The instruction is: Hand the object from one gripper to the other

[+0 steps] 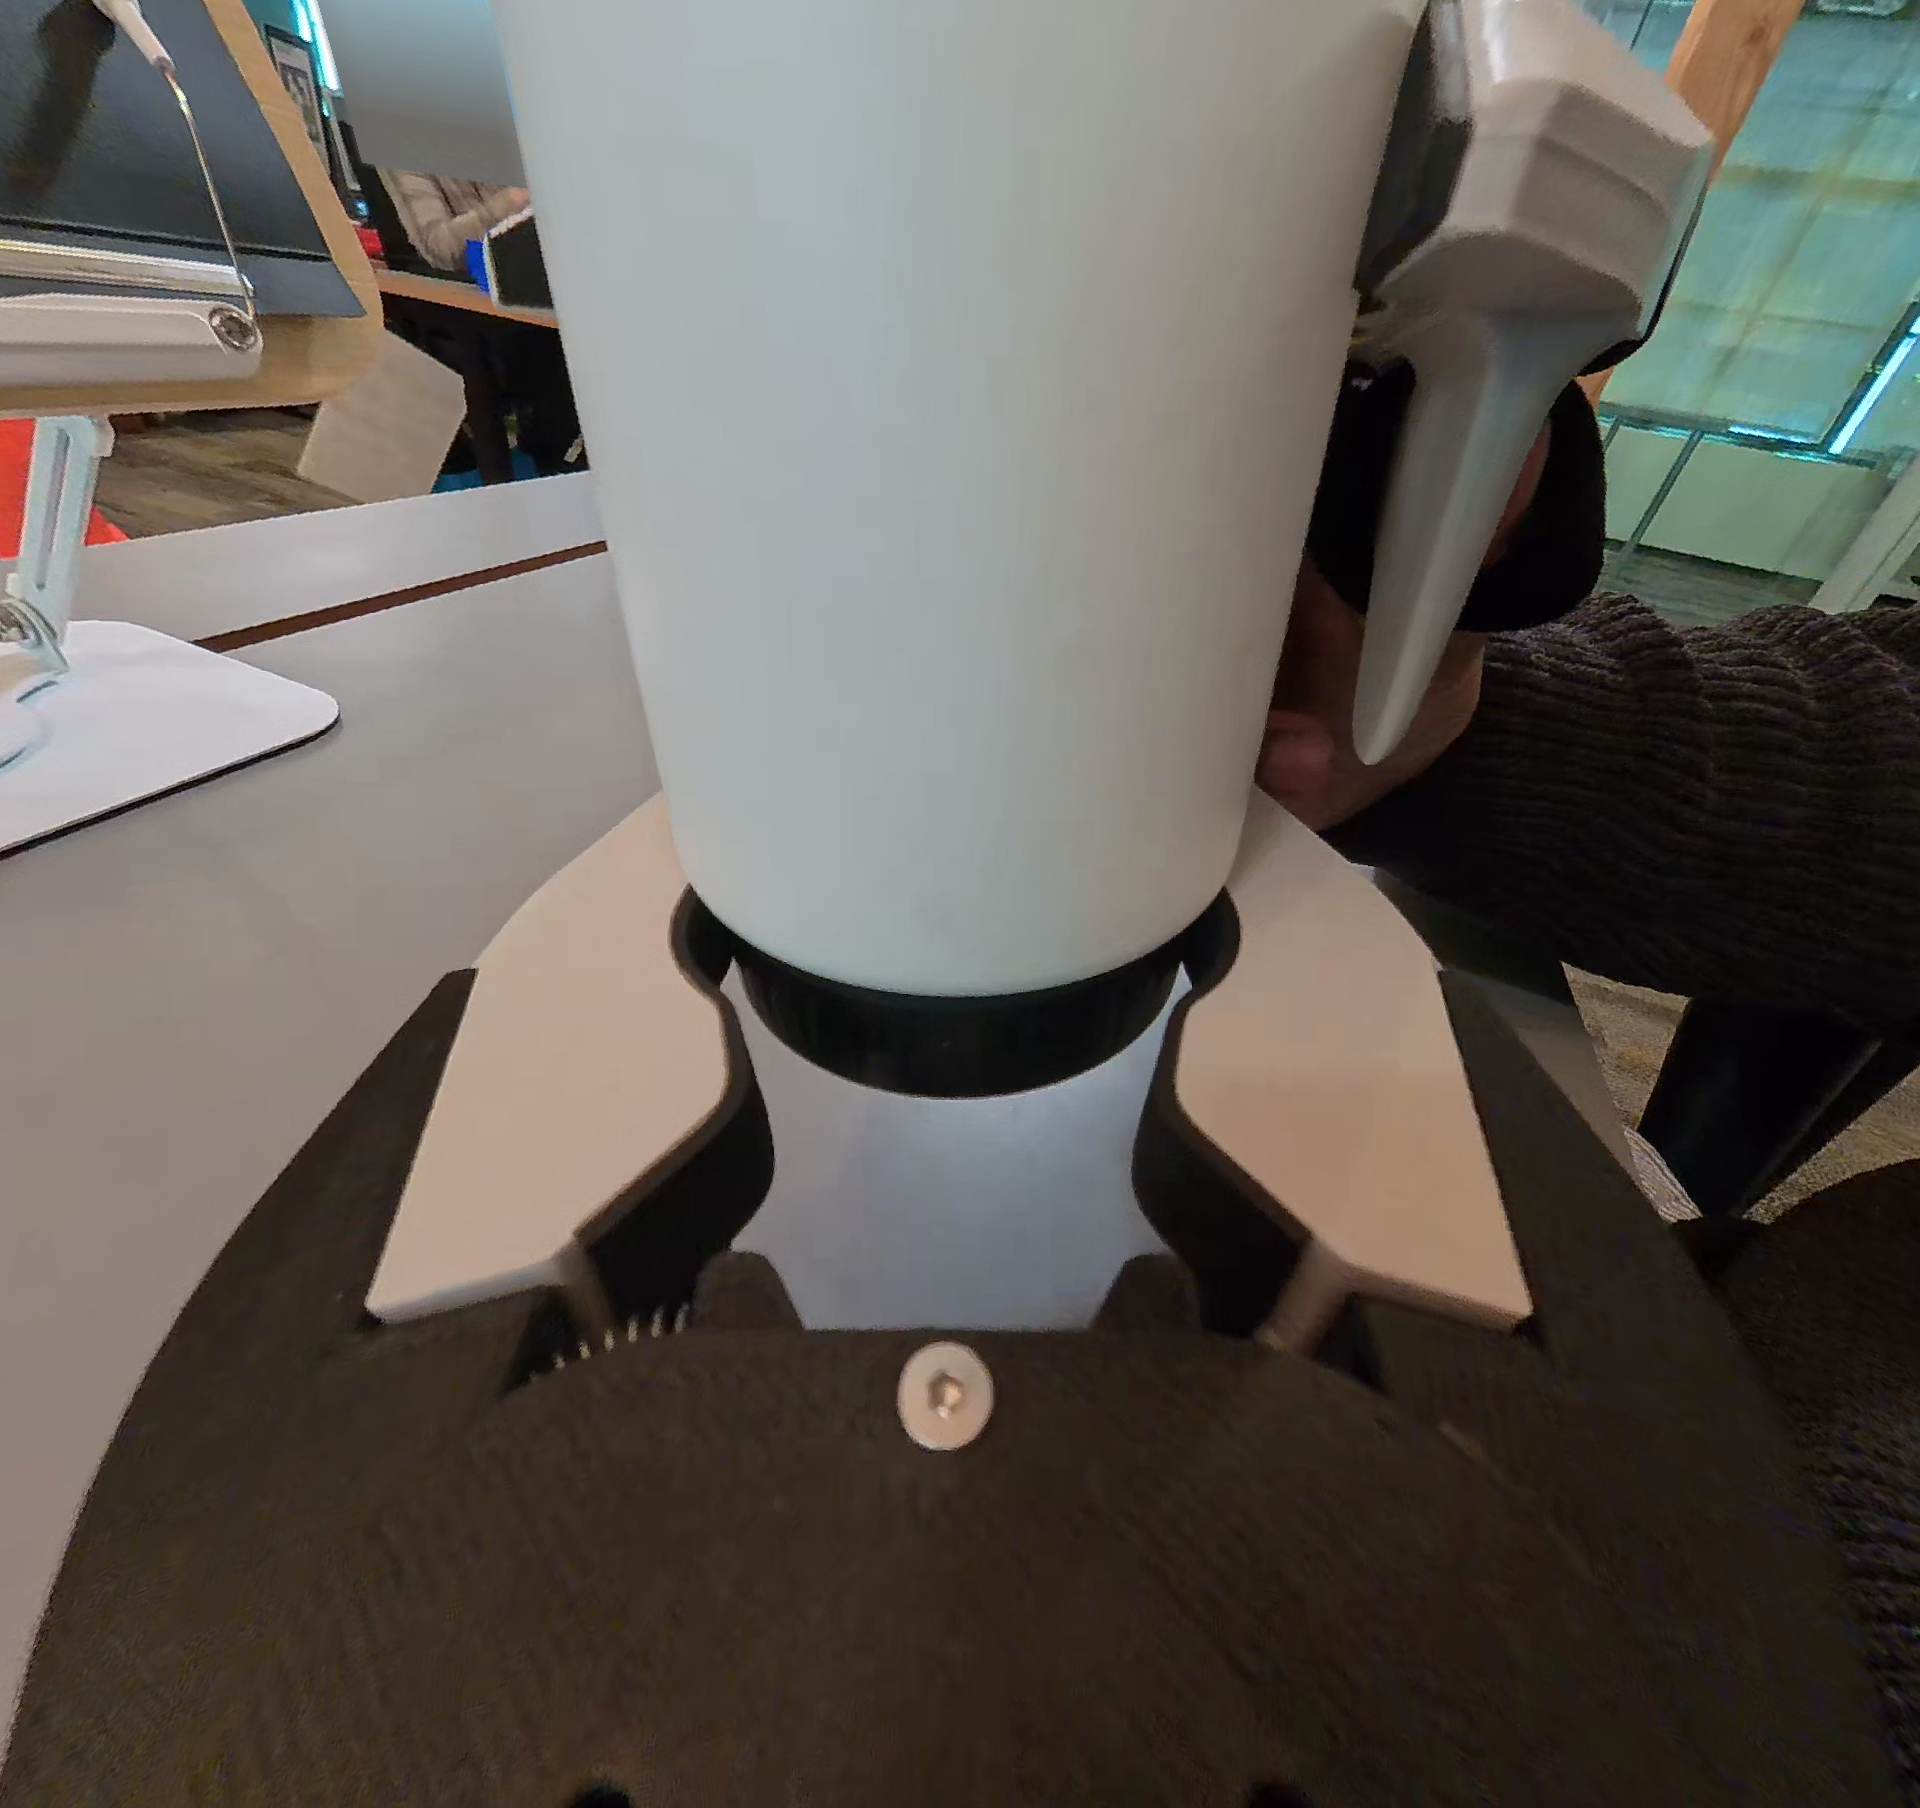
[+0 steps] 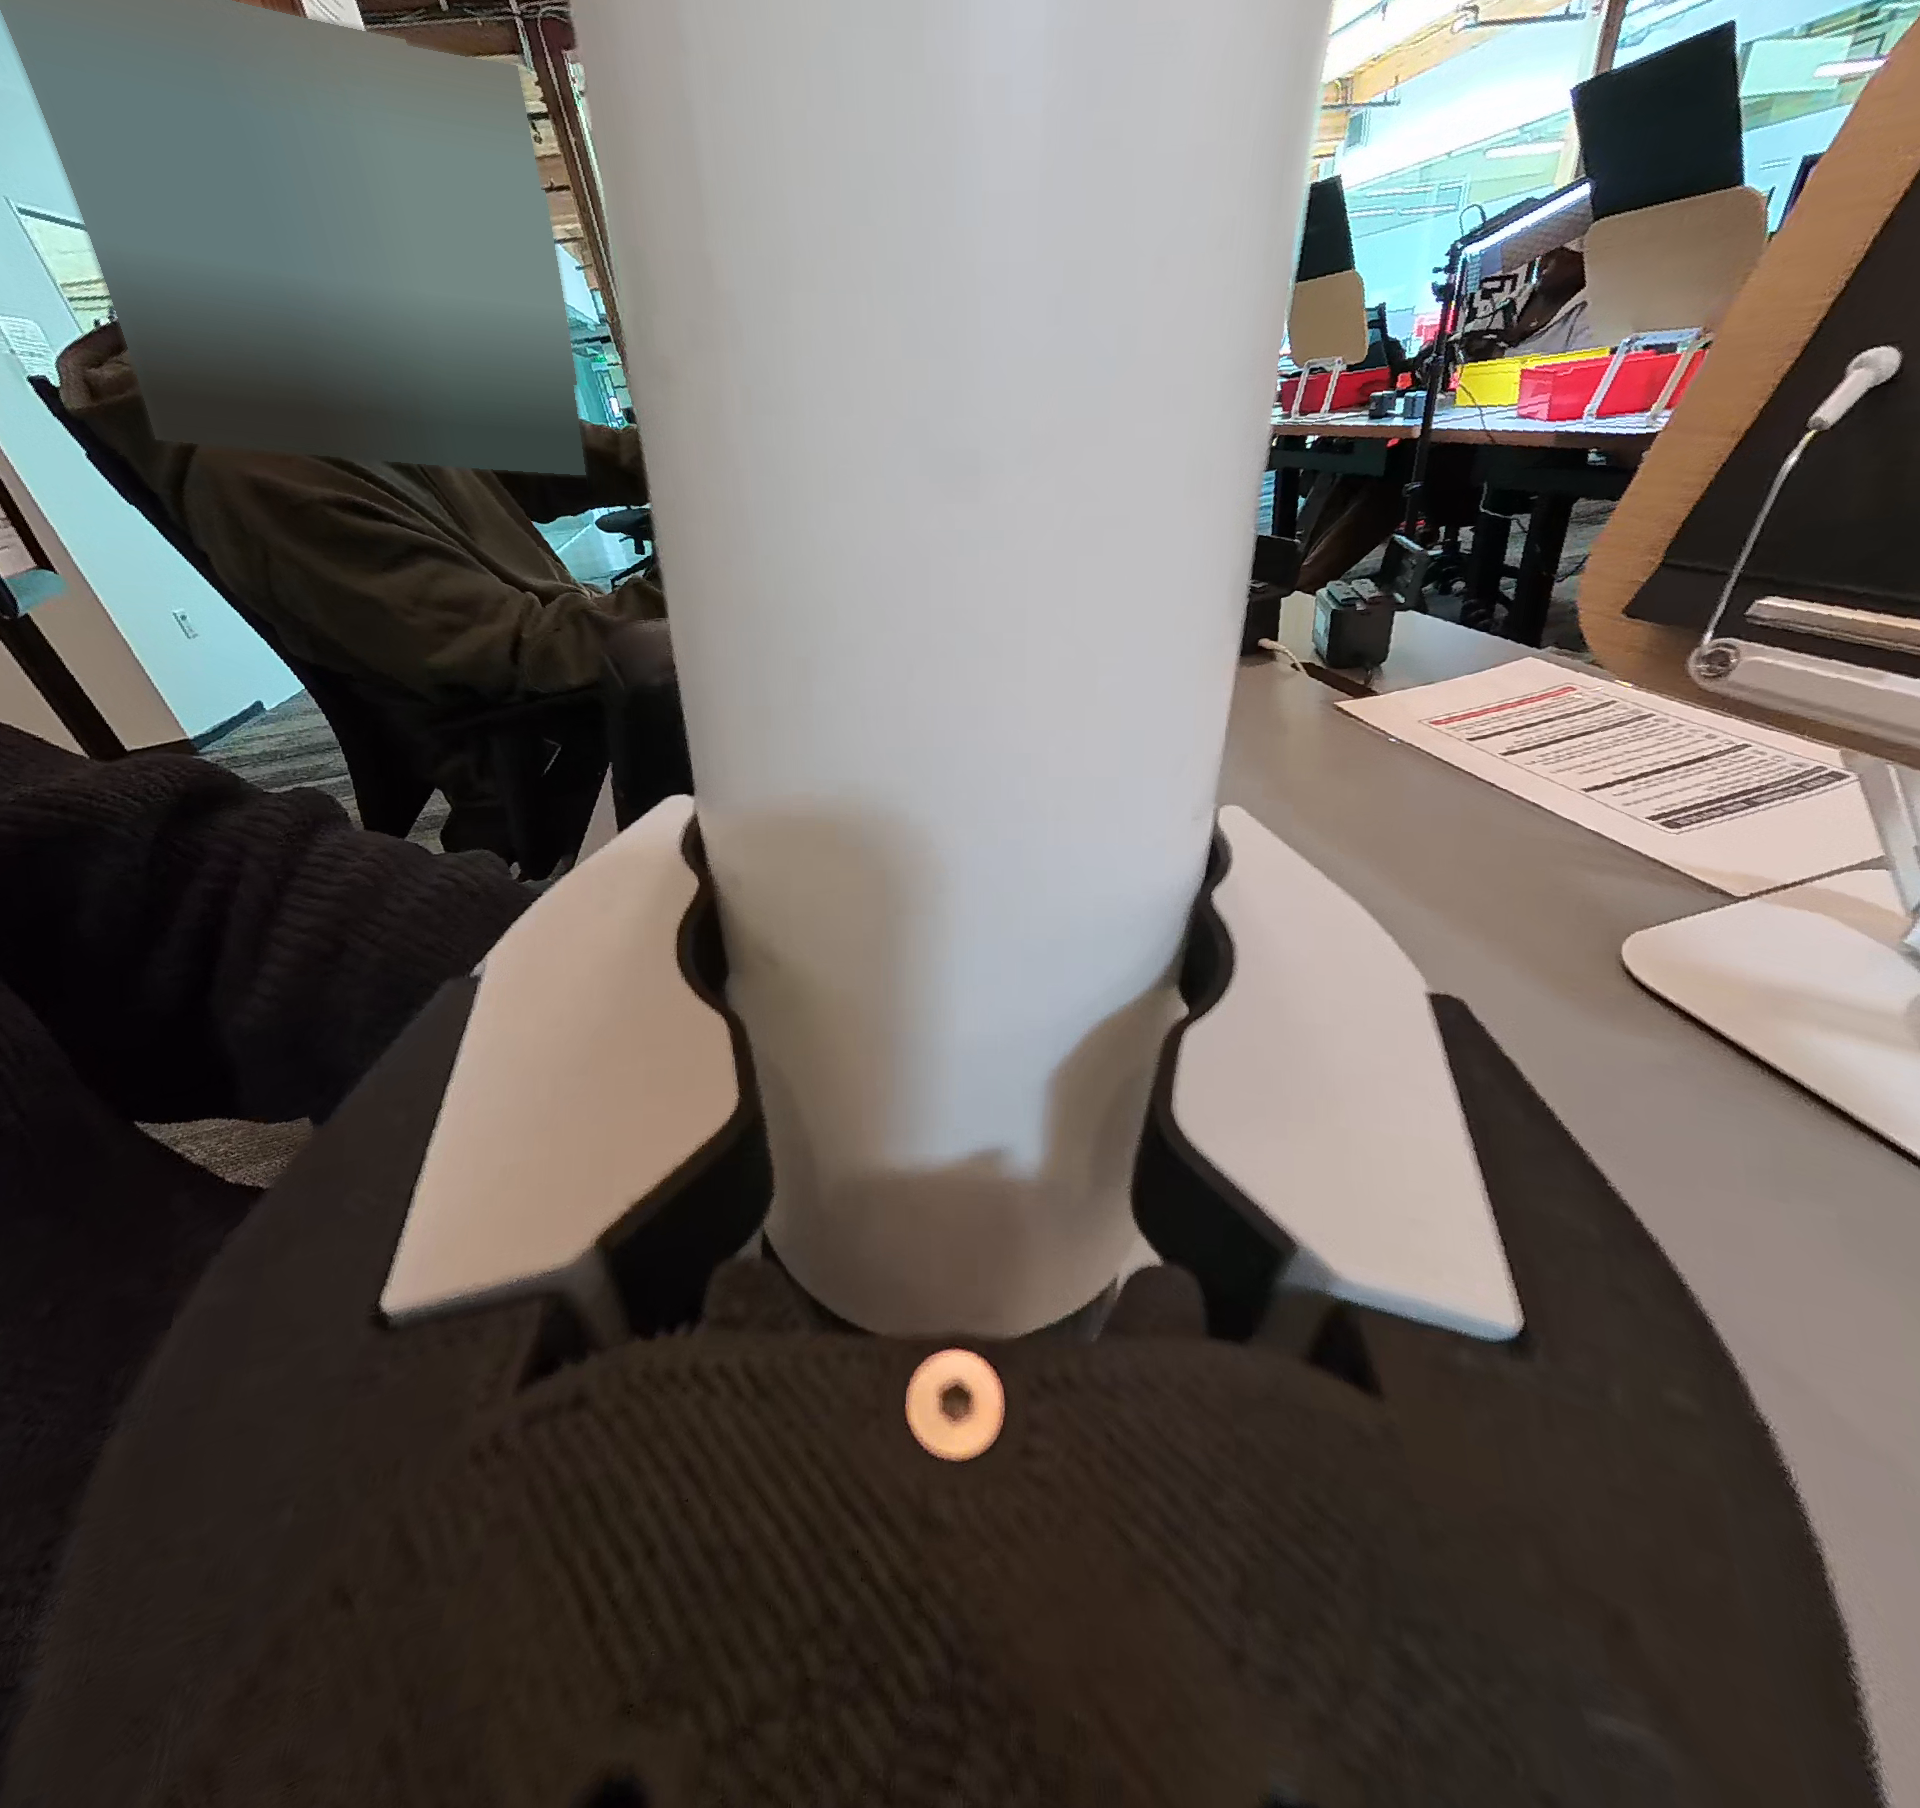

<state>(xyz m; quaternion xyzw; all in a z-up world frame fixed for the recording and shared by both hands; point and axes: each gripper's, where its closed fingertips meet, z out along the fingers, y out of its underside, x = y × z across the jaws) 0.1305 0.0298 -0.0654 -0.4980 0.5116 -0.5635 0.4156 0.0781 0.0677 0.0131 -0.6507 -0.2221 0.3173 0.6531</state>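
Two grippers met on one white bottle (image 1: 935, 428), left gripper (image 1: 954, 937) clamped at its black ribbed cap (image 1: 951, 1031), right gripper (image 2: 954, 937) clenched round its white body (image 2: 951, 511), bottle held above grey table (image 1: 312, 927), printed sheet (image 2: 1621, 771) lay well apart, seated person (image 2: 395, 563) behind.

Left gripper (image 1: 956, 937) and right gripper (image 2: 954, 927) both clamped on something; dark-sleeved forearm (image 1: 1662, 782) level.

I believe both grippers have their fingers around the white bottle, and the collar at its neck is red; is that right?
Not quite: the collar is black, as the left wrist view shows. The rest holds: the left gripper and right gripper both have their fingers around the white bottle.
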